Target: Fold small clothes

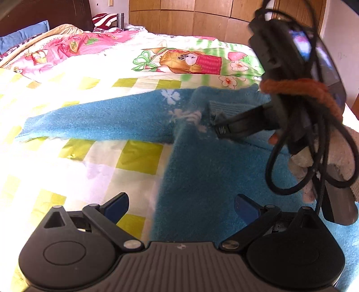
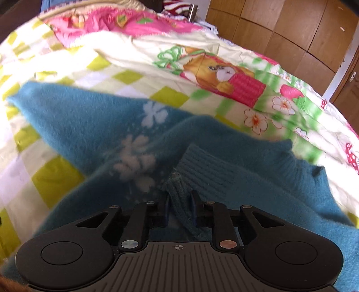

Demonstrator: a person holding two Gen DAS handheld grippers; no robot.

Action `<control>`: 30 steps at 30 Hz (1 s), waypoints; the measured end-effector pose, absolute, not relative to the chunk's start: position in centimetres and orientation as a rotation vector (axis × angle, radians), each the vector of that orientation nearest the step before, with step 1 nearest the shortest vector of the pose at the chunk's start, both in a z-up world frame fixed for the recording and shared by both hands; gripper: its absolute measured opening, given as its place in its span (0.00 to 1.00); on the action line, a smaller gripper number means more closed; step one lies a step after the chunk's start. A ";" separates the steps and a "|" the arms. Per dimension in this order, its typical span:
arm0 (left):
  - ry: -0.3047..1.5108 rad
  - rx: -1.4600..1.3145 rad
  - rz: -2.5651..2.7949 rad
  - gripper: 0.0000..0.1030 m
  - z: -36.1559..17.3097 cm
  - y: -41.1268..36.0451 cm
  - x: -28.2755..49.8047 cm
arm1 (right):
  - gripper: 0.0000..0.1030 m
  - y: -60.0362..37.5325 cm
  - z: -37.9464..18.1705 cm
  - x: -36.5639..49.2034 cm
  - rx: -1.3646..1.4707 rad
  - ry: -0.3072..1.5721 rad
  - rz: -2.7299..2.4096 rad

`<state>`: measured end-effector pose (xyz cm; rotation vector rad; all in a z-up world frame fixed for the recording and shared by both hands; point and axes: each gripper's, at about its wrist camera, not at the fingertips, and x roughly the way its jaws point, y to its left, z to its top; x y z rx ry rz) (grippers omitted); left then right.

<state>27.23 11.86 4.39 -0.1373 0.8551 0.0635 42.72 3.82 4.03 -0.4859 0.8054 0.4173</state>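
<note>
A small blue fleece sweater (image 1: 202,166) with white flower prints lies on the bed. One sleeve (image 1: 89,121) stretches out to the left. My left gripper (image 1: 181,209) hovers open over the sweater's left edge, nothing between its blue pads. In the left wrist view my right gripper (image 1: 218,124) comes in from the right, pinching cloth near the ribbed cuff (image 1: 233,107). In the right wrist view my right gripper (image 2: 180,209) is shut on a fold of the blue sweater (image 2: 89,116) beside the ribbed cuff (image 2: 215,168).
A bright quilt (image 1: 89,173) with yellow checks and a cartoon print covers the bed. Pink bedding (image 1: 74,45) and pillows lie at the far end. Wooden wardrobe doors (image 1: 190,18) stand behind. Black cables (image 1: 298,139) hang from the right gripper's handle.
</note>
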 end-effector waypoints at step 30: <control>0.770 -0.144 0.254 1.00 8.5 22.5 27.2 | 0.09 18.9 14.0 43.5 -0.268 0.596 0.813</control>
